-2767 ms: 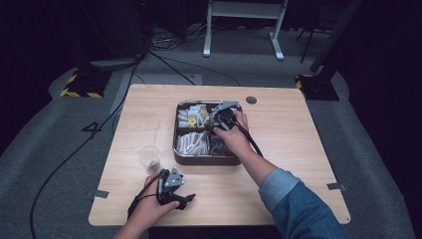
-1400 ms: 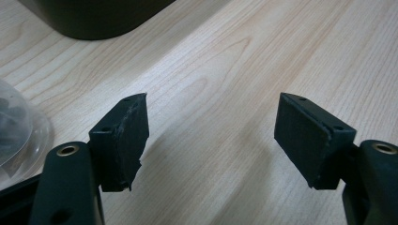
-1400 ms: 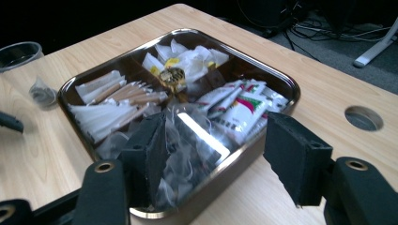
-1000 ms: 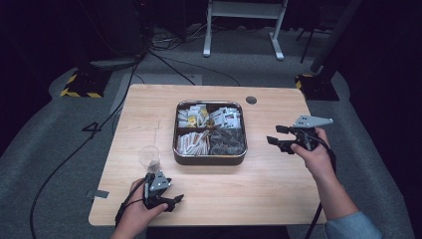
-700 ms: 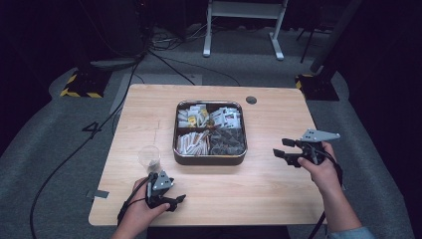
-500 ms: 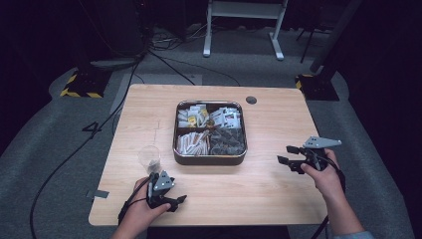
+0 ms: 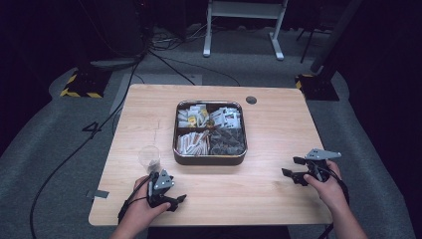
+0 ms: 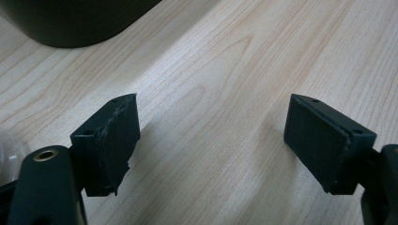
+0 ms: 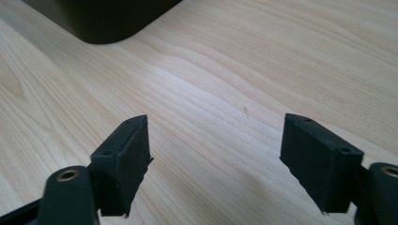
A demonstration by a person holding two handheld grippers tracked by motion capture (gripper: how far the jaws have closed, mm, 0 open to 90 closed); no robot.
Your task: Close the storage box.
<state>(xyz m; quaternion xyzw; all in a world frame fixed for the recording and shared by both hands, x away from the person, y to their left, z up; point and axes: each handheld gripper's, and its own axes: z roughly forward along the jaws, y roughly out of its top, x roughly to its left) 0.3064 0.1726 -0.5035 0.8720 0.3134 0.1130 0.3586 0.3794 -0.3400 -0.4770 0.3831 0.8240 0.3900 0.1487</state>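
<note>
Sectioned tray at table centre, both grippers empty

Tray [image 7: 209, 158] of sorted packets sits mid-table [image 7: 278, 124], a clear cup [image 7: 149, 158] beside it. Left gripper [image 7: 177, 201] and right gripper [image 7: 293, 167] rest apart from it, jaws just widening over bare wood.

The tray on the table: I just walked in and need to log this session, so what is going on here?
A person sits at the wooden table with a gripper in each hand. The left gripper rests near the front edge beside a small clear cup; the right gripper hangs low at the right side. Both stand open with nothing between the jaws, which have just been opening. The divided tray of packets sits untouched in the middle.
</note>
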